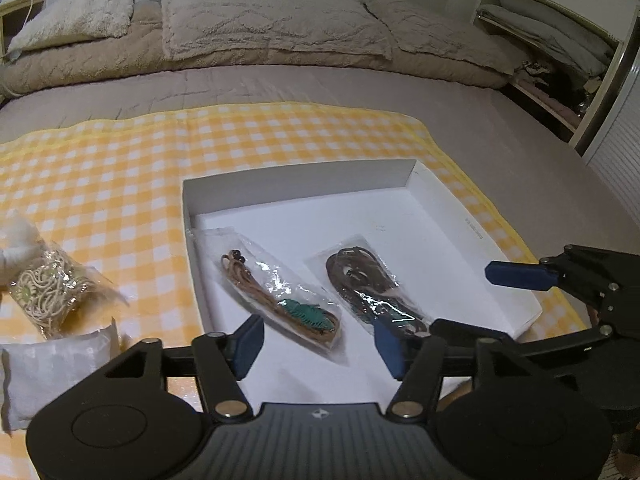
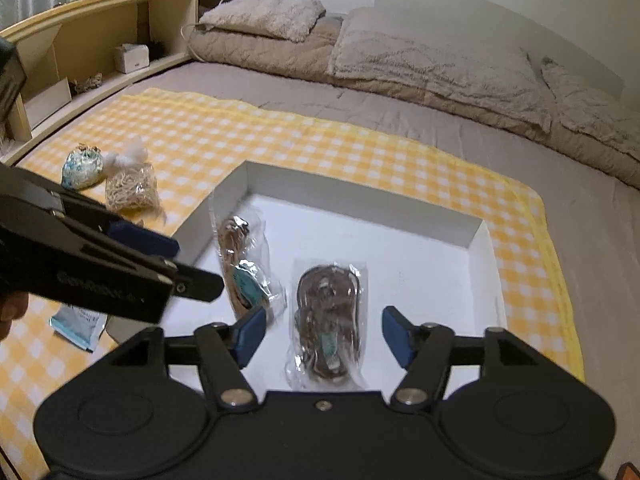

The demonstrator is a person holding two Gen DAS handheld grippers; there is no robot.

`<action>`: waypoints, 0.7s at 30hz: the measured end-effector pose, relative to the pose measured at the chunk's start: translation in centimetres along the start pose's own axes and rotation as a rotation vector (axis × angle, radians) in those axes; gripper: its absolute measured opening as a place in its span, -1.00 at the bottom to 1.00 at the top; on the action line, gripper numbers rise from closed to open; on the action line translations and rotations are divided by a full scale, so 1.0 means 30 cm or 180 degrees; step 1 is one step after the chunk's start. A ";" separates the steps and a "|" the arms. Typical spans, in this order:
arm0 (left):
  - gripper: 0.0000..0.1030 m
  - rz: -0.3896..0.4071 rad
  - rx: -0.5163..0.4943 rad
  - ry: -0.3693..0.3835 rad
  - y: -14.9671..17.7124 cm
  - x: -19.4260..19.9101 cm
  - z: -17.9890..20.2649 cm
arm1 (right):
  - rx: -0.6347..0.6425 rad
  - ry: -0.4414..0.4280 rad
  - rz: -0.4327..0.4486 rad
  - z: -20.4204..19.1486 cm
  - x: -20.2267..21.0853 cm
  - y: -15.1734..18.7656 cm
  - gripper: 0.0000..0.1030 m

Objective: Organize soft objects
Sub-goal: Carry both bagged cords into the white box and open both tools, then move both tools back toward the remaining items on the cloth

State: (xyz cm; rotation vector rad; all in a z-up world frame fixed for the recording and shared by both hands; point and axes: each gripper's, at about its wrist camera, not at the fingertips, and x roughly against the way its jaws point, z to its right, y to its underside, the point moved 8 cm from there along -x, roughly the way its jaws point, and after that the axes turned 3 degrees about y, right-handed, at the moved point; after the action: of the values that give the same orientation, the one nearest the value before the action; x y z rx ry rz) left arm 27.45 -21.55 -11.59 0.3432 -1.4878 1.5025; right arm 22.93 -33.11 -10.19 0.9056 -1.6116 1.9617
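Observation:
A shallow white box (image 1: pixel 500 240) (image 2: pixel 360 194) lies on a yellow checked cloth (image 1: pixel 120 168). Two clear bags lie flat inside it. One holds a tan cord with a teal leaf charm (image 1: pixel 280 292) (image 2: pixel 240 264). The other holds a dark brown cord (image 1: pixel 368 284) (image 2: pixel 328 312). My left gripper (image 1: pixel 318 346) (image 2: pixel 176 260) hovers open over the tan cord bag's near end, its blue pads clear of it. My right gripper (image 2: pixel 323 334) (image 1: pixel 480 300) is open above the dark cord bag, which lies between its fingers, untouched.
Left of the box lie a bag of cream cords (image 1: pixel 48 292) (image 2: pixel 130 192), a blue patterned pouch (image 2: pixel 82 168), a white fluffy piece (image 2: pixel 136 150), a white packet (image 1: pixel 52 372) and a blue-white packet (image 2: pixel 78 326). Pillows (image 1: pixel 272 16) line the bed's far end; a wooden shelf (image 2: pixel 100 12) runs alongside.

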 end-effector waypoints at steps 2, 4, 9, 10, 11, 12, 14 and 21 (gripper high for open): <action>0.34 0.0008 -0.0017 -0.0012 0.002 0.009 -0.003 | -0.0046 -0.0005 -0.0023 0.010 0.004 0.007 0.34; 0.37 0.0018 -0.0031 -0.0023 0.004 0.020 -0.007 | -0.0167 -0.0009 -0.0023 0.028 0.012 0.008 0.36; 0.44 0.0035 -0.0058 -0.0044 0.015 0.047 -0.016 | -0.0448 -0.0017 0.0023 0.069 0.054 0.003 0.37; 0.50 0.0040 -0.0065 -0.0052 0.018 0.052 -0.017 | -0.0466 -0.0022 0.0040 0.071 0.064 0.003 0.37; 0.55 0.0051 -0.0073 -0.0066 0.020 0.059 -0.017 | -0.0474 -0.0021 0.0054 0.073 0.073 0.003 0.40; 0.57 0.0060 -0.0082 -0.0079 0.022 0.064 -0.017 | -0.0479 -0.0019 0.0069 0.073 0.083 0.005 0.41; 0.68 0.0083 -0.0107 -0.0103 0.024 0.077 -0.020 | -0.0478 -0.0015 0.0084 0.075 0.095 0.009 0.51; 0.98 0.0255 -0.0160 -0.0243 0.023 0.137 -0.052 | -0.0536 0.0118 0.0117 0.096 0.127 0.021 1.00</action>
State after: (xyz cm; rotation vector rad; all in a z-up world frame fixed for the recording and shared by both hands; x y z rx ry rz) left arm 25.51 -18.30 -9.22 0.3170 -1.6136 1.5267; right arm 20.46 -36.30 -7.56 0.7747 -1.7531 1.8230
